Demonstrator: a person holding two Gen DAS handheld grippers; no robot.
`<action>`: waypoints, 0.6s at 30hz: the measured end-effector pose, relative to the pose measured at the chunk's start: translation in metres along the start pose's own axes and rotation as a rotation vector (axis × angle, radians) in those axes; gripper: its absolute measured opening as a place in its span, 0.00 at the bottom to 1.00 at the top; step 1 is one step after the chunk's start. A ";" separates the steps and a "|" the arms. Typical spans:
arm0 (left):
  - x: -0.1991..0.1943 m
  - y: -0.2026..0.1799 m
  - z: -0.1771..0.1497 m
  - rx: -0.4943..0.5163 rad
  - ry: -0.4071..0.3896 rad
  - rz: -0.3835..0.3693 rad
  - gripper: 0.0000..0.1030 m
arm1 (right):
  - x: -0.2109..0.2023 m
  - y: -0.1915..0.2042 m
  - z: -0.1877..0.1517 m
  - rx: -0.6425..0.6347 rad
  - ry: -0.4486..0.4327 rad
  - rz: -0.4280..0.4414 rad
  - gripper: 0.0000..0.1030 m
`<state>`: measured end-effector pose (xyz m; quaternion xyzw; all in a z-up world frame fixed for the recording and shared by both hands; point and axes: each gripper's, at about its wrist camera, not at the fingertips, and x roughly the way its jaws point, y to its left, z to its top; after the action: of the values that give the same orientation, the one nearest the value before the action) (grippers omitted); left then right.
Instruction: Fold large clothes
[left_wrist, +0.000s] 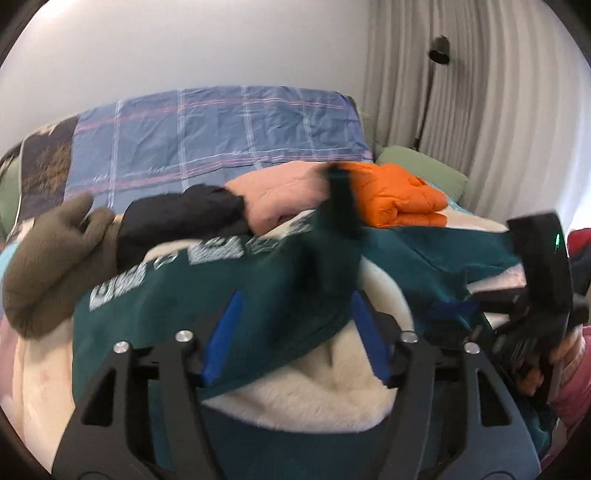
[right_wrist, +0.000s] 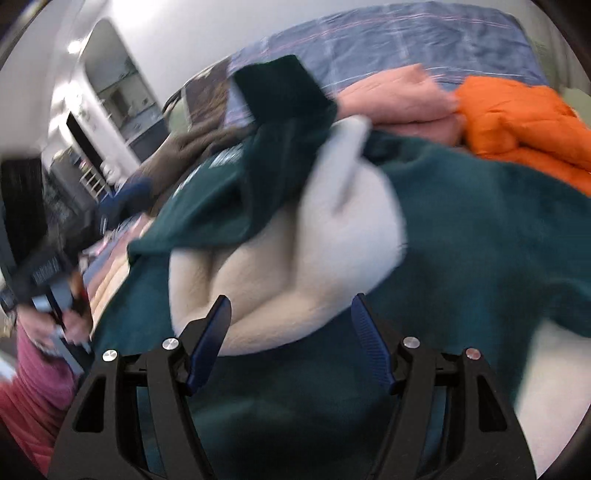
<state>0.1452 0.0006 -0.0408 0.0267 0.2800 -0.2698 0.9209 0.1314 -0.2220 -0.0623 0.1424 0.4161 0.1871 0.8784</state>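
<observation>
A dark green sweatshirt (left_wrist: 229, 291) with white letters and a cream fleece lining (left_wrist: 325, 387) lies bunched on the bed; it also shows in the right wrist view (right_wrist: 480, 221), lining (right_wrist: 280, 266) turned out. My left gripper (left_wrist: 295, 325) is open just above the green cloth, its blue pads wide apart with cloth between and under them. My right gripper (right_wrist: 291, 325) is open over the cream lining and green cloth. The right gripper also shows at the right edge of the left wrist view (left_wrist: 454, 306). Both views are blurred by motion.
Folded clothes lie behind the sweatshirt: an orange puffer jacket (left_wrist: 399, 199), a pink garment (left_wrist: 280, 192), a black one (left_wrist: 184, 221) and a brown fleece (left_wrist: 55, 258). A blue plaid cover (left_wrist: 207, 136) is on the bed. Curtains (left_wrist: 480, 92) hang at the right.
</observation>
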 end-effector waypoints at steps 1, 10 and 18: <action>-0.001 0.011 -0.002 -0.019 -0.002 0.012 0.64 | -0.004 -0.005 0.006 0.027 -0.009 0.009 0.67; 0.004 0.073 -0.050 -0.202 -0.011 0.160 0.67 | 0.015 -0.021 0.052 0.133 -0.036 -0.082 0.79; -0.007 0.108 -0.059 -0.369 -0.063 0.096 0.67 | 0.052 -0.092 0.060 0.558 0.013 0.152 0.87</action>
<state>0.1664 0.1082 -0.0975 -0.1380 0.2942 -0.1704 0.9303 0.2282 -0.2863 -0.0979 0.4082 0.4451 0.1315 0.7861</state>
